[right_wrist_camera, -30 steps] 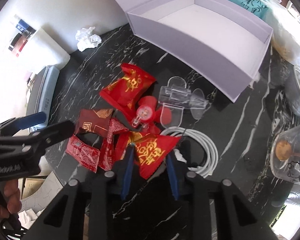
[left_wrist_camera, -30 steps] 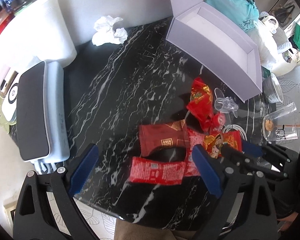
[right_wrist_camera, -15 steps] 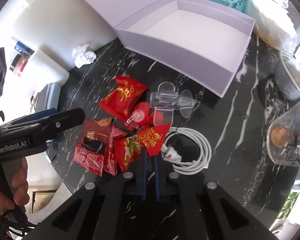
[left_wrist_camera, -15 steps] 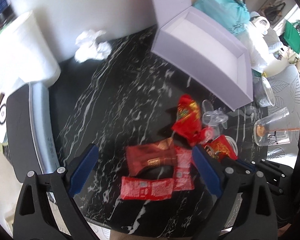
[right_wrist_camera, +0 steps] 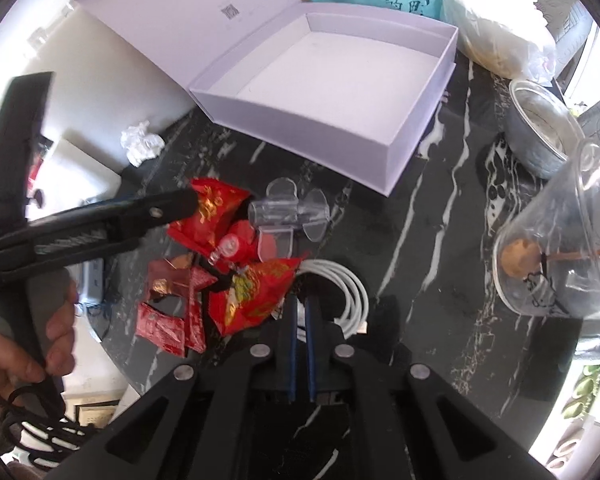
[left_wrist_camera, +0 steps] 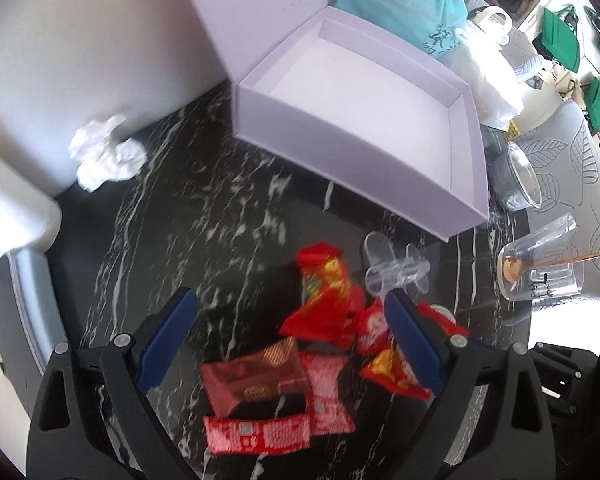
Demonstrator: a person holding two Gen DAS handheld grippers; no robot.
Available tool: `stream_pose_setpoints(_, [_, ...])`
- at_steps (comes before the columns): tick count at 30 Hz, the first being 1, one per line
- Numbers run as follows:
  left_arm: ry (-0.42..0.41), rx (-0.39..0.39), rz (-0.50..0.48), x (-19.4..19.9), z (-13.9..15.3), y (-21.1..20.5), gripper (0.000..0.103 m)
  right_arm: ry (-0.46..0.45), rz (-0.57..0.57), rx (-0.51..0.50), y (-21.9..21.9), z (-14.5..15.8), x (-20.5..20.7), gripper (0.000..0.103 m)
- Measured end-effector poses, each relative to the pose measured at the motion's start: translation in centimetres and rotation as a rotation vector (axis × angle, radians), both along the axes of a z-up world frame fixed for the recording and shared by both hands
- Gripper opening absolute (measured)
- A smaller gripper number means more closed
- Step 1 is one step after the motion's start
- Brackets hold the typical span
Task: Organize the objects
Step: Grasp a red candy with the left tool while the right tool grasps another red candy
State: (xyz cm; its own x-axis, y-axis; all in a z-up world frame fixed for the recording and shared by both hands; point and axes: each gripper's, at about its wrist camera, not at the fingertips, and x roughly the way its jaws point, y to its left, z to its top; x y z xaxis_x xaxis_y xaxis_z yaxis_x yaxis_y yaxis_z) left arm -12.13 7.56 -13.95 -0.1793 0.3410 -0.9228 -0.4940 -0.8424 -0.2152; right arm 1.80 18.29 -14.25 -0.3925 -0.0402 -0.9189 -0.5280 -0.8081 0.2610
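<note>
My right gripper [right_wrist_camera: 300, 304] is shut on the corner of a red and gold snack packet [right_wrist_camera: 256, 296] and holds it above the black marble table [right_wrist_camera: 432, 216]. That packet also shows in the left wrist view [left_wrist_camera: 392, 372]. My left gripper [left_wrist_camera: 292, 332] is open and empty above a pile of red packets [left_wrist_camera: 260, 384]. Another red and gold packet [left_wrist_camera: 324, 300] and a clear plastic piece [left_wrist_camera: 396, 272] lie beyond. An open lilac box [left_wrist_camera: 364, 120] stands empty at the back, also in the right wrist view [right_wrist_camera: 332, 80].
A white cable coil [right_wrist_camera: 348, 292] lies under my right gripper. A clear cup [right_wrist_camera: 556, 264] and a metal bowl [right_wrist_camera: 540, 128] stand at the right. Crumpled tissue [left_wrist_camera: 104, 156] lies near the wall. A grey device [left_wrist_camera: 24, 320] sits at the left. Bags [left_wrist_camera: 408, 8] stand behind the box.
My right gripper closed on the red and gold packet and lifted it. My left gripper stayed open and moved forward toward the box.
</note>
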Motion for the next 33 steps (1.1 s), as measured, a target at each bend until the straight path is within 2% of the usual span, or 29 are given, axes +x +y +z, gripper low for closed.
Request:
stream_pose_setpoints(2, [0.007, -0.017, -0.018, -0.2, -0.5, 0.6, 0.095, 0.007, 0.006, -0.016, 0.3, 0.1, -0.2, 0.005])
stream_pose_setpoints(3, [0.006, -0.042, -0.031, -0.3, -0.9, 1.0, 0.095, 0.008, 0.002, -0.029, 0.4, 0.0, -0.3, 0.009])
stream_pose_setpoints(5, [0.001, -0.059, -0.051, -0.4, -1.4, 1.4, 0.091, 0.008, -0.010, -0.057, 0.7, -0.1, -0.3, 0.020])
stream_pose_setpoints(7, [-0.002, -0.078, -0.062, -0.5, -1.7, 1.7, 0.090, 0.023, -0.028, -0.098, 1.0, -0.2, -0.2, 0.035])
stream_pose_setpoints(9, [-0.004, -0.085, -0.068, -0.7, -2.1, 1.7, 0.089, 0.032, -0.022, -0.140, 0.9, -0.5, -0.3, 0.045])
stream_pose_setpoints(10, [-0.007, -0.090, -0.068, -0.7, -2.3, 1.7, 0.088, 0.035, -0.010, -0.158, 0.8, -0.7, -0.4, 0.046])
stream_pose_setpoints(12, [-0.020, -0.088, -0.071, -1.0, -2.6, 1.6, 0.079, 0.038, 0.005, -0.171, 0.5, -0.9, -0.7, 0.046])
stream_pose_setpoints(17, [-0.039, -0.101, -0.066, -1.3, -3.7, 1.5, 0.071, 0.023, -0.004, -0.199, 0.0, -2.2, -2.0, 0.046])
stream_pose_setpoints(20, [-0.031, -0.105, -0.064, -1.3, -3.7, 1.2, 0.066, 0.011, 0.017, -0.173, -0.3, -2.4, -2.8, 0.046])
stream_pose_setpoints(24, [-0.005, -0.128, -0.053, -1.5, -3.5, 0.6, 0.045, 0.003, 0.024, -0.156, -0.6, -2.8, -3.5, 0.046])
stream_pose_setpoints(26, [-0.001, -0.132, -0.054, -1.6, -3.5, 0.3, 0.039, 0.015, 0.031, -0.170, -0.8, -3.0, -3.6, 0.046])
stream_pose_setpoints(27, [0.001, -0.132, -0.055, -1.7, -3.5, 0.2, 0.034, 0.014, 0.034, -0.168, -0.9, -3.1, -3.6, 0.041])
stream_pose_setpoints(28, [0.002, -0.134, -0.055, -1.8, -3.5, 0.1, 0.033, 0.000, 0.037, -0.159, -1.1, -3.3, -3.8, 0.035])
stream_pose_setpoints(33, [-0.015, -0.120, -0.051, -2.0, -3.5, -0.6, 0.029, 0.012, 0.035, -0.155, -1.4, -3.0, -3.6, 0.032])
